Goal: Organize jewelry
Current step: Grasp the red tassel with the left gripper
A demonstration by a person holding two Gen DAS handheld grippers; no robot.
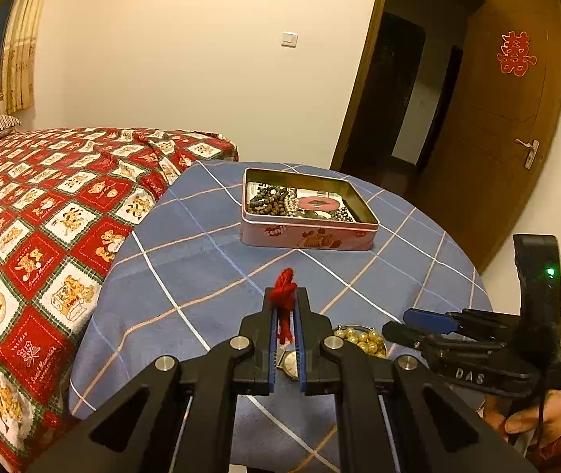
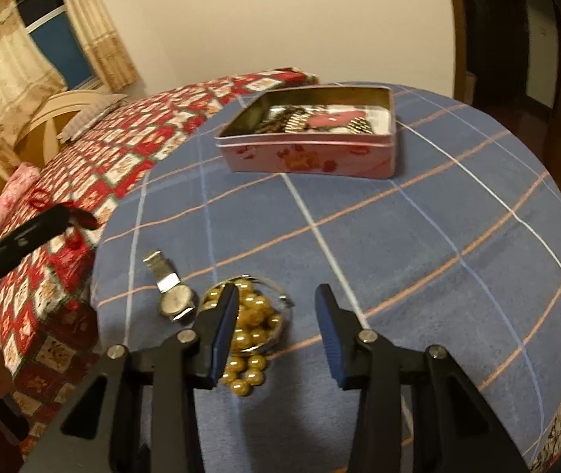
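Jaws of left gripper [image 1: 285, 299] pinching red braided cord [image 1: 285, 287], rectangular tin [image 1: 308, 232]

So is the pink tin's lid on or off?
Off: the pink tin stands open on top, with bead bracelets visible inside; no lid in view.

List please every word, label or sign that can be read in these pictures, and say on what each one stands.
"DAS": raised letters on the body of the right gripper.
"囍": red double-happiness sign on the brown door.
Print on the pink tin: too blurred to read.
Writing on the red bedspread: too small to read.
Watch dial: no text readable.
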